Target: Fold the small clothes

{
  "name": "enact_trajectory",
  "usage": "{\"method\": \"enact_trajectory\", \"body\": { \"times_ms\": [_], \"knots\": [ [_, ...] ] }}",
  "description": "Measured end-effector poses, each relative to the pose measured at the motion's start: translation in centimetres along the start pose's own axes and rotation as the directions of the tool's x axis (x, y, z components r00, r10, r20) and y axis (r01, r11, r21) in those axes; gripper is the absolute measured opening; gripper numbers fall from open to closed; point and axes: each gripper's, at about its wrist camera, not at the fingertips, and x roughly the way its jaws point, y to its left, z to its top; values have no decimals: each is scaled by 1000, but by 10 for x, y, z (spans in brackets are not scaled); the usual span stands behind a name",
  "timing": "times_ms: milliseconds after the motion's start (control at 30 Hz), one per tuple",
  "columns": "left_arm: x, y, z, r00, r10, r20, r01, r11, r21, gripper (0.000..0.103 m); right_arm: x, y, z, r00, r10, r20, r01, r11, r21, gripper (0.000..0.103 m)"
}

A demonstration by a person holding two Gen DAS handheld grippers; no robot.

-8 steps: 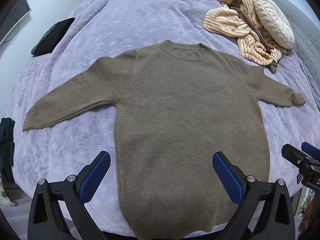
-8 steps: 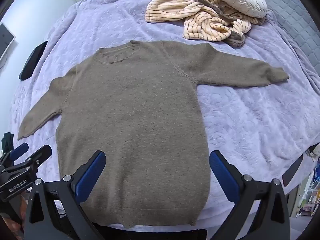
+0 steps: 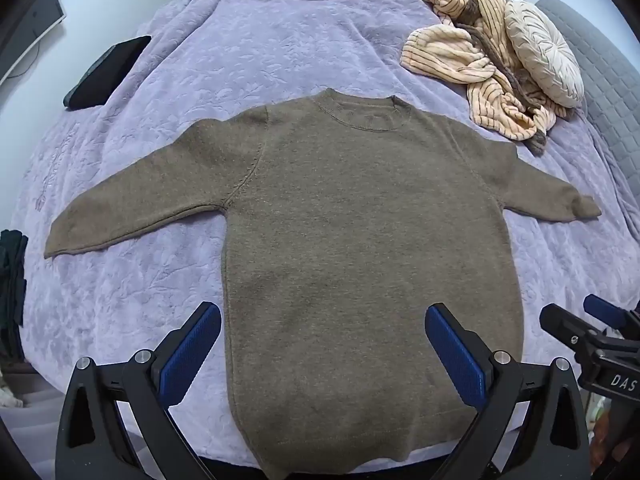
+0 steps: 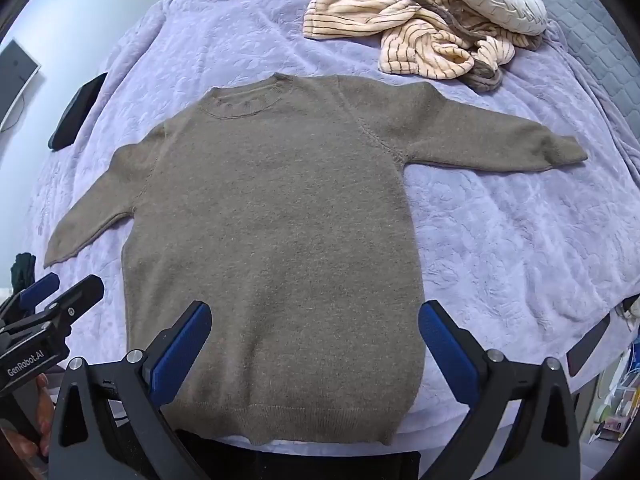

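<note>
Brown sweater (image 3: pixel 360 248) flat, sleeves spread, on lilac bedspread (image 3: pixel 280 40). L gripper (image 3: pixel 322 344) & R gripper (image 4: pixel 314 340) above hem, jaws wide apart, empty. Striped garment (image 3: pixel 472 68) far ahead.

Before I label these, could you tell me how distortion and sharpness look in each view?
Left wrist view: strong fisheye bulge, dark vignette corners, sweater sharp, light soft and even. Right wrist view: same bulge, sweater sharp, room at the edges squeezed.
</note>
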Motion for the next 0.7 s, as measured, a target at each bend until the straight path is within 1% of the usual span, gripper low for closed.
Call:
{"method": "enact_trajectory", "body": {
  "times_ms": [33,100,367,667,700],
  "knots": [
    [-1,2,4,1000,-16,-7,16,1000,-14,102,3,4,-1,1000,-17,3,17,1000,-8,103],
    [-3,1,5,1000,-22,-10,22,1000,-14,102,1,2,1,1000,-19,3,19,1000,-5,103],
    [-6,-9,5,1000,5,-23,-4,1000,29,102,-1,-2,4,1000,-16,3,16,1000,25,103],
    [-5,-8,6,999,0,-35,0,1000,21,102,1,-3,10,1000,-23,-7,23,1000,15,103],
    [-5,-8,6,999,1,-34,-1,1000,21,102,-1,0,6,1000,-26,1,26,1000,16,103]
  ]
}}
